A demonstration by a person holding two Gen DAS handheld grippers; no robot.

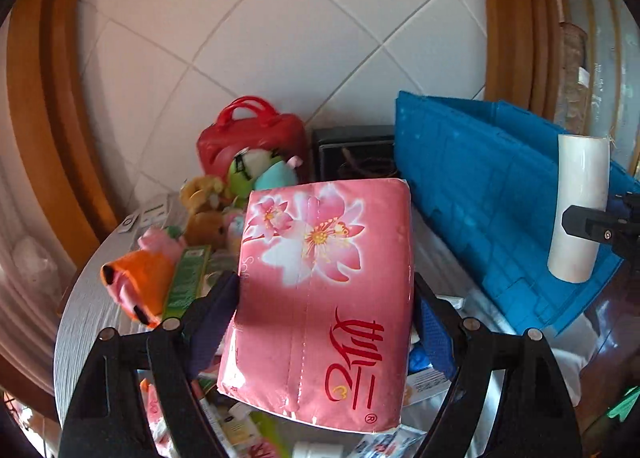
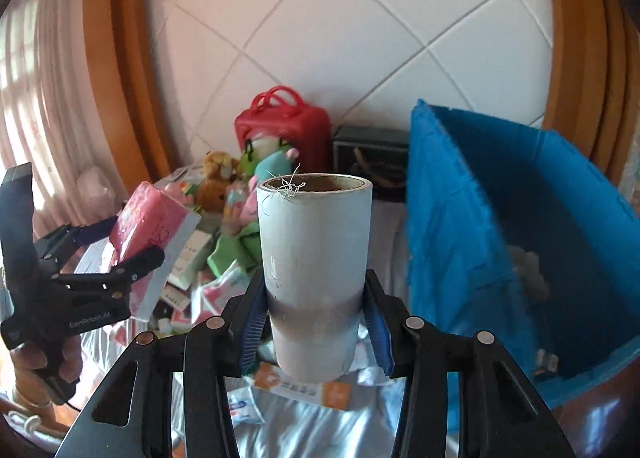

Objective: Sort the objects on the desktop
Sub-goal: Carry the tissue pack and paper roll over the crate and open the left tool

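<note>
My left gripper point(image 1: 326, 298) is shut on a pink tissue pack point(image 1: 324, 298) printed with flowers, held up above the cluttered table; the pack point(image 2: 150, 238) and the left gripper point(image 2: 116, 250) also show at the left of the right wrist view. My right gripper point(image 2: 314, 310) is shut on an upright white cardboard tube point(image 2: 314, 258), its open top end fringed with a bit of thread. That tube point(image 1: 578, 205) appears at the right of the left wrist view, in front of the blue box point(image 1: 480, 185).
A blue open box point(image 2: 500, 217) stands at the right. A red handbag point(image 2: 288, 125), a dark box point(image 2: 372, 153) and several plush toys point(image 2: 224, 177) sit by the tiled wall. Small packets point(image 2: 192, 254) litter the silvery table cover point(image 2: 300, 426). A hand point(image 2: 36, 362) holds the left gripper.
</note>
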